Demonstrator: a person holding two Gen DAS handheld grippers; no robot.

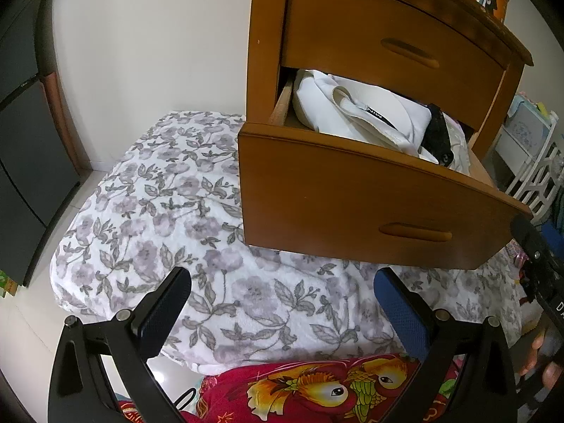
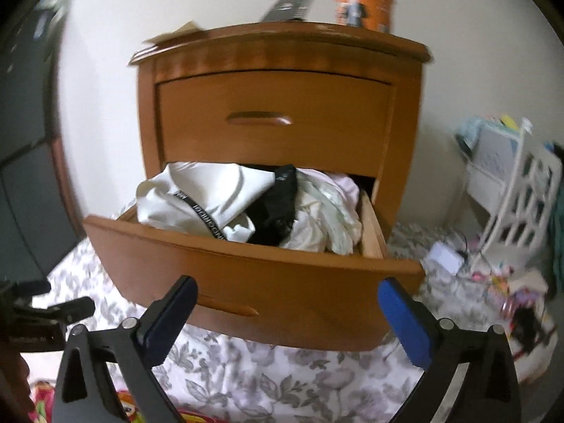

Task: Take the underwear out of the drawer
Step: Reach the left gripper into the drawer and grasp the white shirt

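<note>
A bed covered in a grey-and-white floral blanket (image 1: 169,211) fills the lower left of the left wrist view. A wooden nightstand (image 2: 282,56) stands in the centre of the right wrist view, its upper drawer (image 2: 275,116) closed. Its lower drawer (image 2: 253,275) is pulled out over the blanket and stuffed with clothing. A white garment with a black lettered band (image 2: 208,197) lies at the left of the drawer, pale crumpled fabric (image 2: 328,218) at the right, and the black lace underwear (image 2: 278,208) sits between them. An orange tin (image 2: 363,7) stands on the nightstand top. The right claw (image 2: 287,320) is spread wide and empty in front of the drawer front. The left claw (image 1: 282,310) is also apart, holding nothing, above the blanket.
</note>
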